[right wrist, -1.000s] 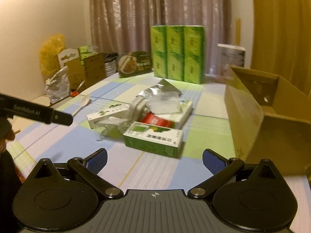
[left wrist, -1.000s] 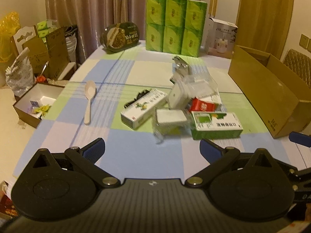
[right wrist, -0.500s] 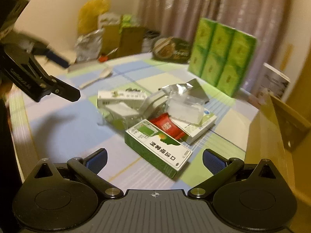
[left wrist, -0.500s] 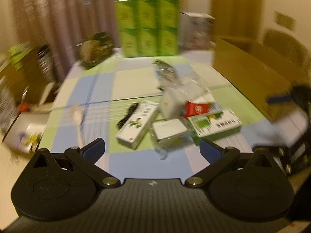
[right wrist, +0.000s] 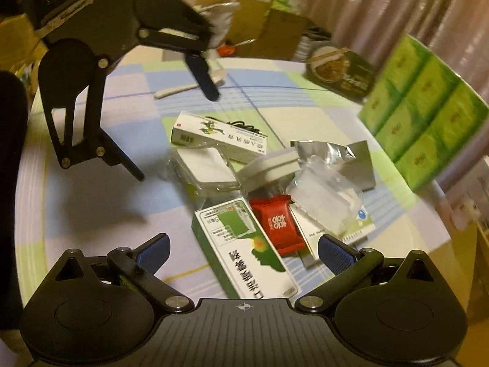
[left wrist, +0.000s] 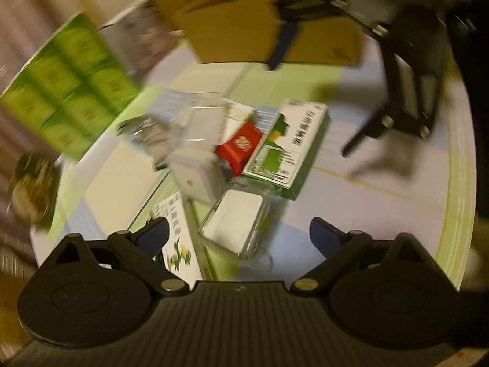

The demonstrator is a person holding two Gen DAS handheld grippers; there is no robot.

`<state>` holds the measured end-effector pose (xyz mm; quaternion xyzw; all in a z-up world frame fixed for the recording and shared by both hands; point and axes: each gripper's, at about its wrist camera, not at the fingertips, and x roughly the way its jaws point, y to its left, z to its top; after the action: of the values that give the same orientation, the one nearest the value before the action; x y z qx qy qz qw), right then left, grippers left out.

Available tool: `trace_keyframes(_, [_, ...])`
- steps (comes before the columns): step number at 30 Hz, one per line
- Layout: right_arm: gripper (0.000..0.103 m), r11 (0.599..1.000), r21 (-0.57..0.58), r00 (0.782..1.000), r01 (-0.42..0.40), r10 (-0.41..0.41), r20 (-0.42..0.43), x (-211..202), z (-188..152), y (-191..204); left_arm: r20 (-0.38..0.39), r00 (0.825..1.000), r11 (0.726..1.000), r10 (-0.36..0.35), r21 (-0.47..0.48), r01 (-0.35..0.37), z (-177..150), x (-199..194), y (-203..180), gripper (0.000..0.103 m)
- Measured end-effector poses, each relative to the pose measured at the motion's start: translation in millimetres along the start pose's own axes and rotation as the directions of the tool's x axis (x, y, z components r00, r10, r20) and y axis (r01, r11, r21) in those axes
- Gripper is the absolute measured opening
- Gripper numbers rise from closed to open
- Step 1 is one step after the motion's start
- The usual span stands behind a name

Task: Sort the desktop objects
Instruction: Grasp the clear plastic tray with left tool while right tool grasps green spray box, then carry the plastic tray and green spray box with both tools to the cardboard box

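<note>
A heap of small items lies mid-table. In the right wrist view it holds a green-and-white box [right wrist: 244, 257], a red packet [right wrist: 278, 224], a long white box [right wrist: 218, 137], a white pad in clear wrap [right wrist: 204, 168] and clear and silver bags [right wrist: 331, 180]. My right gripper [right wrist: 243, 249] is open and empty, above the green box. In the blurred left wrist view my left gripper [left wrist: 240, 234] is open and empty, above the wrapped pad [left wrist: 233, 221], with the green box [left wrist: 288, 150] and red packet [left wrist: 240, 146] beyond.
A brown cardboard box [left wrist: 272, 33] stands past the heap in the left wrist view. Stacked green tissue packs [right wrist: 424, 110], a dark oval tin [right wrist: 339, 72] and a white spoon [right wrist: 186, 87] lie on the checked tablecloth [right wrist: 91, 202]. Bags and cartons sit off the far edge.
Both grippers have swung in from the table's edges and tilted down over the heap, now facing each other. Both stay open. Nothing on the table has moved.
</note>
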<state>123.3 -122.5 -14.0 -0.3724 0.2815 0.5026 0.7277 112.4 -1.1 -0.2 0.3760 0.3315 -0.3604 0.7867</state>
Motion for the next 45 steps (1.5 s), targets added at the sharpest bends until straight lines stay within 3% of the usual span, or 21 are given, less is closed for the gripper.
trace_keyframes(3, [0.100,0.999,-0.038,0.999,-0.023,0.022,-0.042,9,4,-7,-0.012,0.998,0.989,-0.054,0.139,0.055,3,11,4,0.095])
trace_keyframes(6, [0.095,0.996,-0.067,0.995,-0.051,0.044,-0.094,21,5,-12,-0.051,0.994,0.974,-0.094,0.201,0.103,5,22,7,0.095])
trace_keyframes(14, [0.089,0.990,-0.077,0.977,-0.120,0.104,-0.186,39,4,-22,-0.125,0.972,0.949,-0.201,0.220,0.225,3,58,22,0.087])
trace_keyframes(17, [0.083,0.986,-0.060,0.965,-0.158,0.141,-0.219,44,5,-26,-0.157,0.960,0.939,-0.231,0.222,0.262,3,64,26,0.075])
trace_keyframes(23, [0.080,0.978,-0.065,0.948,-0.198,0.175,-0.266,54,6,-27,-0.171,0.948,0.938,-0.269,0.177,0.298,4,72,38,0.074])
trace_keyframes(27, [0.065,0.980,-0.048,0.945,-0.195,0.174,-0.278,56,3,-29,-0.197,0.944,0.944,-0.266,0.144,0.296,2,76,39,0.070])
trace_keyframes(28, [0.062,0.981,-0.036,0.946,-0.188,0.171,-0.275,55,3,-30,-0.194,0.945,0.949,-0.264,0.123,0.290,2,75,40,0.064])
trace_keyframes(30, [0.059,0.982,0.004,0.946,-0.187,0.181,-0.269,51,1,-31,-0.195,0.950,0.961,-0.243,0.084,0.263,2,73,40,0.056])
trace_keyframes(36, [0.053,0.973,0.158,0.938,-0.165,0.204,-0.279,29,-11,-25,-0.209,0.947,0.970,-0.243,-0.035,0.241,6,61,26,0.055])
trace_keyframes(42, [0.053,0.916,0.398,0.936,-0.059,0.189,-0.297,-1,-34,-11,-0.191,0.944,0.951,-0.268,-0.207,0.228,12,40,-4,0.054])
trace_keyframes(45, [0.053,0.909,0.414,0.941,-0.041,0.174,-0.290,-12,-42,2,-0.199,0.952,0.953,-0.235,-0.239,0.185,15,30,-27,0.054])
